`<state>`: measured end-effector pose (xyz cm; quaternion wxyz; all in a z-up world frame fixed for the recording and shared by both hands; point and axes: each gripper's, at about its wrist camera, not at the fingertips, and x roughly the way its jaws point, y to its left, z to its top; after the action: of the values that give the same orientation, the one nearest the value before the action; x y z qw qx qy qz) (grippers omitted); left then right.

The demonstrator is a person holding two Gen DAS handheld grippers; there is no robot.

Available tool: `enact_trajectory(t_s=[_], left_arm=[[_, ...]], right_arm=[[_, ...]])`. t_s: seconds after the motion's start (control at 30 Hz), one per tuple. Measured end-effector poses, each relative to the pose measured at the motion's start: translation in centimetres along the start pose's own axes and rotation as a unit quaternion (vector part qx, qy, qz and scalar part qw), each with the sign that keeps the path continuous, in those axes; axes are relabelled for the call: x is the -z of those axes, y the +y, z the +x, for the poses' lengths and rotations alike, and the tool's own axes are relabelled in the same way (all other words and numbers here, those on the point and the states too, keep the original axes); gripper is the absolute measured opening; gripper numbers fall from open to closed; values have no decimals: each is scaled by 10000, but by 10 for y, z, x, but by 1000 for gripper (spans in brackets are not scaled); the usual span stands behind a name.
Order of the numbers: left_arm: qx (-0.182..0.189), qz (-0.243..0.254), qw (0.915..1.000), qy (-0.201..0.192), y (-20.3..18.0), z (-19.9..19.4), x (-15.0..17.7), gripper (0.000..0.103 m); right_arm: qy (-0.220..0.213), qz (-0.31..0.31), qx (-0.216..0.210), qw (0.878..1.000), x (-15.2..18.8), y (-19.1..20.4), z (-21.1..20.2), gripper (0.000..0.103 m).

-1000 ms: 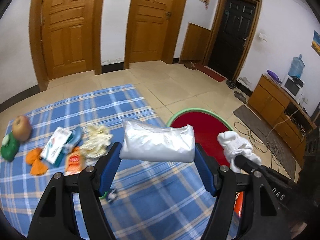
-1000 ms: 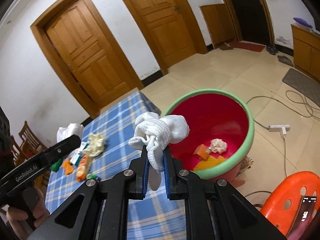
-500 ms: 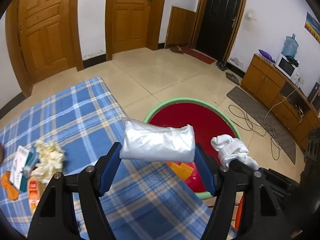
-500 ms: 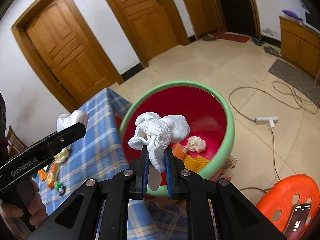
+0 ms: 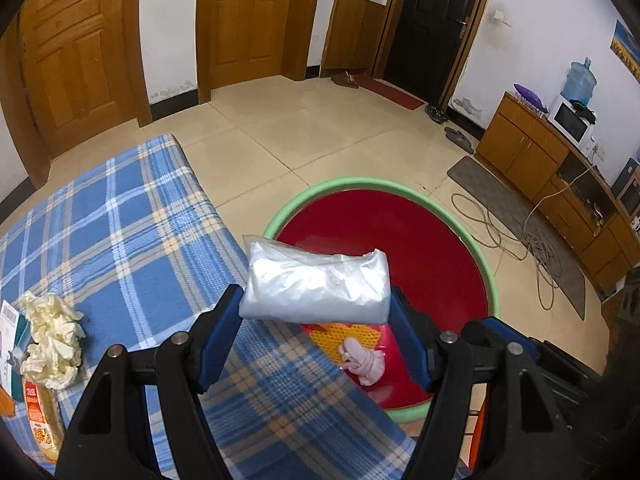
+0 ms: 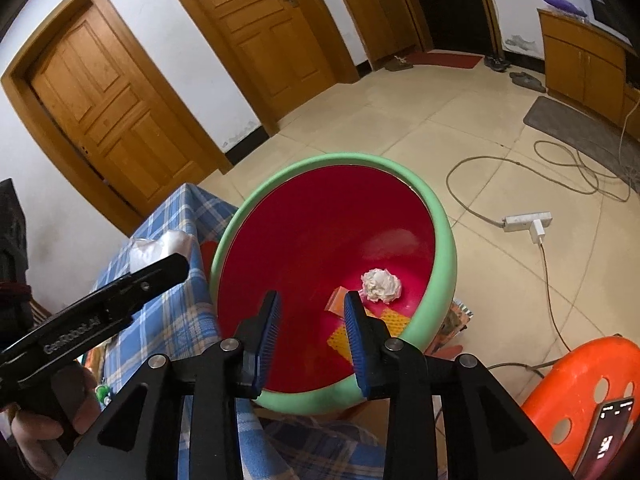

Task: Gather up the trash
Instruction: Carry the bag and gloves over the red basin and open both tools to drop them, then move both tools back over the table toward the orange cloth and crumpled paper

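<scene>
Left wrist view: the left tool (image 5: 316, 316) pinches a clear plastic bag (image 5: 316, 286) of white contents between its blue pads, the bag's long axis running straight across from pad to pad. The tool tilts downward over the edge of the table (image 5: 120, 232) with its blue plaid cloth, just beside the green-rimmed red basin (image 5: 420, 240). Inside the basin lie an orange mesh piece (image 5: 344, 334) and a white sock (image 5: 366, 364). Crumpled yellowish paper (image 5: 52, 340) and a snack packet (image 5: 40, 420) rest on the table at left.

Right wrist view: the right tool (image 6: 312, 320) has just been opening; its jaws stand spread with nothing between them, angled down over the basin (image 6: 440, 240). A crumpled white paper ball (image 6: 380, 285) lies on the basin floor just beyond the right pad. At left, a hand (image 6: 48, 416) holds the left tool (image 6: 160, 268), bag (image 6: 160, 246) at its tip.
</scene>
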<state>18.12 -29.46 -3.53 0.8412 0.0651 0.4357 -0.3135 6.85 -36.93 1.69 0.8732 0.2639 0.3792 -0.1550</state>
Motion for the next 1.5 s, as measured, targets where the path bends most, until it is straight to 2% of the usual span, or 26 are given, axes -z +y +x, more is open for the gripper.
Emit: enact_trajectory(t_s=[0.17,0.27,0.37,0.63,0.8,0.9,1.17,1.5], left_arm=[[175,79,9998,41,-6,4,-5,72],[261,126,9996,21,-10,3,-7,75],[271,127,9995,-43,-11,-1,-8,77],[205,-100,9997,-112,-1,-17,-2,77],[58,-265,9993,-242,13,-37,5,77],[-38,-360,9988,-318,23,-49,8,77],[-357,-638,9958,-552,58,-84,23,77],[-876,-1071,9874,-763,120,-131,47,77]], right_arm=[[-31,104,94,9999,1,-5,2,34],[-35,143,107,9998,1,-8,1,35],[-59,151,108,9998,1,-9,-1,39],[-133,26,86,9999,3,-1,-9,42],[-210,-16,52,9998,6,7,-19,44],[-260,-58,-10,9996,8,12,-25,56],[-331,-199,-186,9991,15,31,-38,56],[-245,-578,-497,9968,25,78,-44,57]])
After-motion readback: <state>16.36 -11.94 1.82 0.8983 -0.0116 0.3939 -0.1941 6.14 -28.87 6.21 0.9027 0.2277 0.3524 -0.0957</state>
